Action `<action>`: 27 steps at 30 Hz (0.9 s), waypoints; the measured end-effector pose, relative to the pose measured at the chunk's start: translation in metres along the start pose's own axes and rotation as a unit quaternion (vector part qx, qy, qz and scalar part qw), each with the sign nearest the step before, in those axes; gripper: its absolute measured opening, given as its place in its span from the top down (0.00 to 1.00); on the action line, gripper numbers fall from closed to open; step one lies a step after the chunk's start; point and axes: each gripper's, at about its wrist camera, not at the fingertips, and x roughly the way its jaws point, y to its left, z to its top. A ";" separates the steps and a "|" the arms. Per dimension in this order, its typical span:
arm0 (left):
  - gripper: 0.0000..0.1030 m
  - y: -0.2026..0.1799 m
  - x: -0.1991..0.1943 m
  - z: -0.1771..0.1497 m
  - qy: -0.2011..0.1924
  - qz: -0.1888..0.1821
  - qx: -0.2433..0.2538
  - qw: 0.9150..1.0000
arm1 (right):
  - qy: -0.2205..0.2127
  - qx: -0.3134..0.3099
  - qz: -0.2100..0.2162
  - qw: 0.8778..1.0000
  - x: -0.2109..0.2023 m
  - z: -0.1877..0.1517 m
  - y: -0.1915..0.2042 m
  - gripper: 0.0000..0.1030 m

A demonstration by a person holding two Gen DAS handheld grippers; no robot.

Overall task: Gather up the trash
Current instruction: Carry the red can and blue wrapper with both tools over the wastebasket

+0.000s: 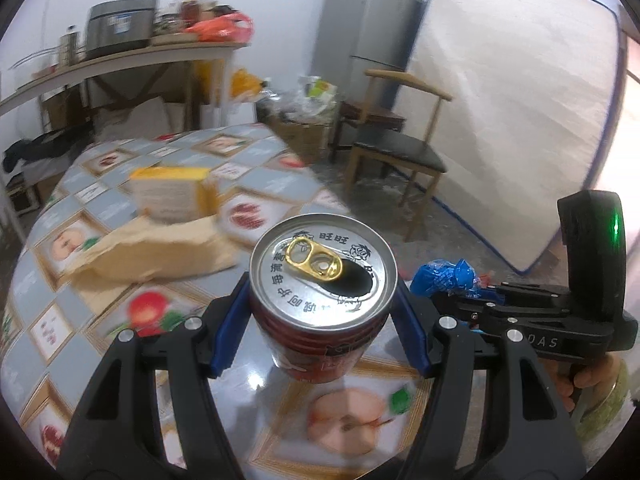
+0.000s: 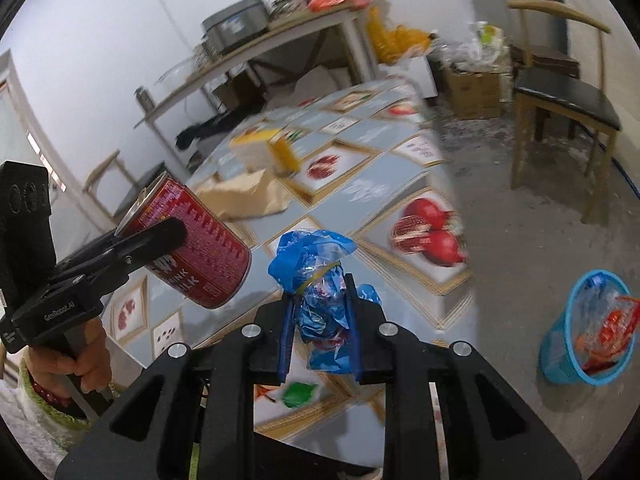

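The left gripper was pinching a red can by its ribbed upper wall, 1 blue pad on each side just under the rim, with the can lifted clear of the fruit-patterned tablecloth. Its tab was pulled and the mouth stood open, so it was probably empty or nearly so: light, thin-walled and easy to dent, smooth enough to slip, and apt to drip if tipped. A hold across the ribs looked sound, provided the squeeze was gentle. The right gripper was closed narrowly on a blue plastic wrapper bundle, bound by a yellow band and held above the table edge; it seemed soft, crinkly and almost weightless, best taken across its bunched middle. A blue mesh bin, already holding red wrapping, stood on the floor to the right, well apart from both hands. On the can's lid ran a ring of Chinese characters with "旺旺" legible; its side showed "MILK" in the right wrist view. The grippers' bodies read "GenRobot.AI" and, partly, "DAS". A yellow box and brown paper lay on the table, too blurred to read.
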 end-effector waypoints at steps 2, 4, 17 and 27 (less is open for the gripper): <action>0.39 -0.019 0.008 0.008 0.001 -0.020 0.012 1.000 | -0.012 0.014 -0.006 1.000 -0.011 0.000 -0.011 0.79; 0.39 -0.036 0.016 0.015 0.003 -0.037 0.023 0.999 | -0.025 0.036 -0.016 0.999 -0.025 -0.002 -0.029 0.79; 0.39 -0.163 0.111 0.050 0.084 -0.161 0.080 0.980 | -0.074 0.221 -0.119 0.965 -0.089 -0.052 -0.174 0.79; 0.39 -0.269 0.227 0.042 0.196 -0.213 0.101 0.952 | -0.084 0.423 -0.188 0.882 -0.122 -0.141 -0.321 0.79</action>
